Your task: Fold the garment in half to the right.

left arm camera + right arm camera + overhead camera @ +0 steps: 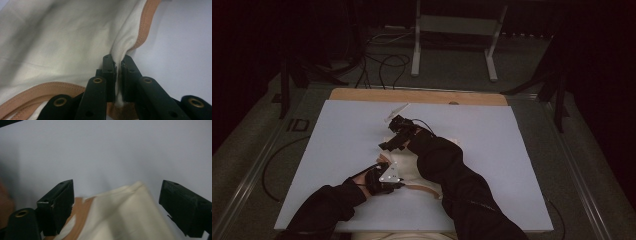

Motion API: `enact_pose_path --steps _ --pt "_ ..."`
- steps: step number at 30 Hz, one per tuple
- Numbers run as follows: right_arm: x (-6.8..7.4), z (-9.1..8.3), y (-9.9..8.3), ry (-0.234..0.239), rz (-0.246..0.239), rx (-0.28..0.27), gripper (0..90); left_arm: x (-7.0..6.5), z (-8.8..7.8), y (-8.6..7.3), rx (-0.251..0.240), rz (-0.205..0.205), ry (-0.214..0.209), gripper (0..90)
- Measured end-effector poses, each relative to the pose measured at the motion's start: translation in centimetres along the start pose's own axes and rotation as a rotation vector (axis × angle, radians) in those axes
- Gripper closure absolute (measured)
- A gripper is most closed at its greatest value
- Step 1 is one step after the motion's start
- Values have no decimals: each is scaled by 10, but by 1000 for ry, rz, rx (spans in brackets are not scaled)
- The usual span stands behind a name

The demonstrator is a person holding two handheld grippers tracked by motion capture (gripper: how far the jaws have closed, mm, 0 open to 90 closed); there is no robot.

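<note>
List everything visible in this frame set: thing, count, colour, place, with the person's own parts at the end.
cloth: one, cream with tan edging, near middle of the table, under both grippers
table: one, pale blue-white top with a wooden strip at the far edge
metal frame: one, light grey, on the floor beyond the table
cables: several, black, on the floor beyond the table
left gripper: one, black, jaws shut on a fold of the cloth near its edging
right gripper: one, black, jaws wide open astride a cloth fold
sleeves: two, black, entering from the bottom
</note>
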State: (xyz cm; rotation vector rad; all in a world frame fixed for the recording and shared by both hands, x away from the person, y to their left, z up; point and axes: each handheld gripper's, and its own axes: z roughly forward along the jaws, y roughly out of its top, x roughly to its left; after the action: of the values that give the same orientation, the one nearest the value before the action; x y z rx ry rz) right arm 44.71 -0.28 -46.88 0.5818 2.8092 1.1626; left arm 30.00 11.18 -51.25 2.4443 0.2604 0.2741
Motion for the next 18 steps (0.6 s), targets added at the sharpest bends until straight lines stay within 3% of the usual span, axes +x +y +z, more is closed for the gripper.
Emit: enact_pose_path --steps 3,4,8,9,12,13,14,15,16,17,18 --pt "-2 0 2 -14 24 -19 138 0 0 0 -2 -7 -2 840" --pt "-7 2 6 -65 71 -19 143 0 -1 0 -1 -5 -2 841" --pt "-8 4 7 -74 83 -20 126 0 -2 0 -9 -10 0 841" --pt "-10 9 9 -78 113 -20 122 -1 -3 0 -15 -8 5 842" --pt "-10 14 10 -94 130 -12 149 -1 -5 1 -26 -4 10 842" --pt "-11 19 10 -97 142 -4 237 -1 -6 1 -30 -3 13 843" --pt "-11 19 10 -97 142 -4 237 -2 -6 1 -32 -2 15 843" --pt "-11 24 11 -108 165 9 348 -2 -6 1 -35 -4 17 843" --pt "-11 24 11 -108 165 9 348 -2 -6 1 -35 -4 17 842" --pt "-11 29 11 -139 156 35 432 -2 -6 1 -36 -5 16 843" --pt "-11 29 11 -139 156 35 432 -2 -6 1 -35 -6 15 843"
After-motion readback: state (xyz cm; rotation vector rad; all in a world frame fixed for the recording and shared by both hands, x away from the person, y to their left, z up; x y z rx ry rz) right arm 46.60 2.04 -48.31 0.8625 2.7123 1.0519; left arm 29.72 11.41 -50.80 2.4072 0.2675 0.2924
